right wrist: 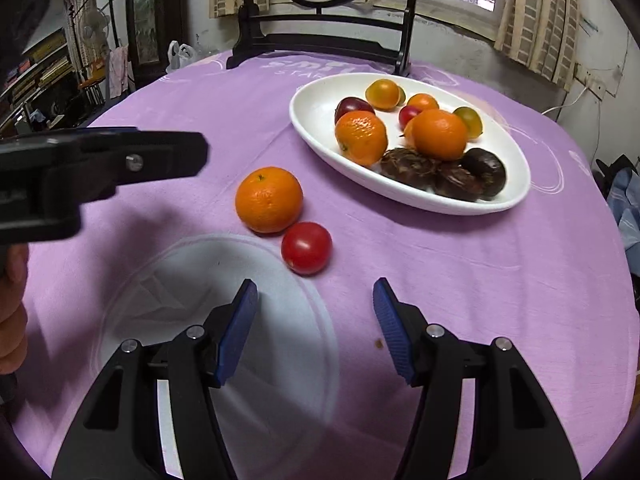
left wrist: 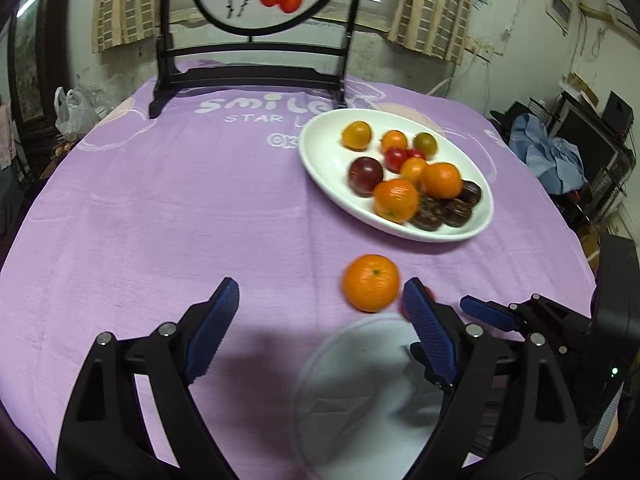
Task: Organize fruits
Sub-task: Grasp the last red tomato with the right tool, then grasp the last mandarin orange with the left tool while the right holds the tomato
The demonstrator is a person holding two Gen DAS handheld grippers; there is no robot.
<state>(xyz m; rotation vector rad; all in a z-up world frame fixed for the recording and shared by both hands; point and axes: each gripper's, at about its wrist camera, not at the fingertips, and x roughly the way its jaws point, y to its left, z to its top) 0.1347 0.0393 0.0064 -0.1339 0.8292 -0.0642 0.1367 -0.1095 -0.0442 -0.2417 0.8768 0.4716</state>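
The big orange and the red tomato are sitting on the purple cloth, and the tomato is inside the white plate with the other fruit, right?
Not quite. The red tomato lies on the purple cloth, beside the orange, outside the white plate. The right wrist view shows it.

The purple tablecloth (left wrist: 160, 208) reads "smile" above "STAR" (further letters hidden by the plate (left wrist: 320, 160))

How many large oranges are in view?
3: one orange on the purple cloth beside the red tomato, two, and, in the white dish.
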